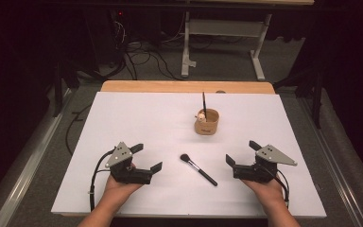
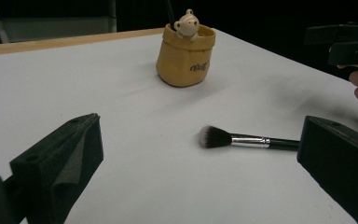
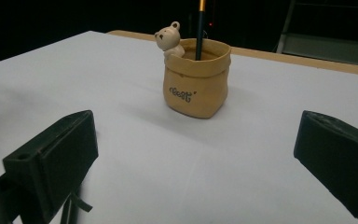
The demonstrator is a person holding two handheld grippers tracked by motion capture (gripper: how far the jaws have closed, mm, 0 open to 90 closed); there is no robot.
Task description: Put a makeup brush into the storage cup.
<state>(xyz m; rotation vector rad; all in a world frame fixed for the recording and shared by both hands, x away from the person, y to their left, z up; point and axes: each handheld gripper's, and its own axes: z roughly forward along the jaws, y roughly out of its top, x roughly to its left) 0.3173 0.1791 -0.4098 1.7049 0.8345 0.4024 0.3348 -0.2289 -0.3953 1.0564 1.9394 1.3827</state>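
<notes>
One dark-handled item already stood in the bear pot mid-worktop, while the makeup brush lay near the front edge between the left tool and right tool, both open and empty.

Tan bear pot w/ upright brush (tongs wide).

Brush handle end hidden behind jaw, holder lettering illegible
</notes>
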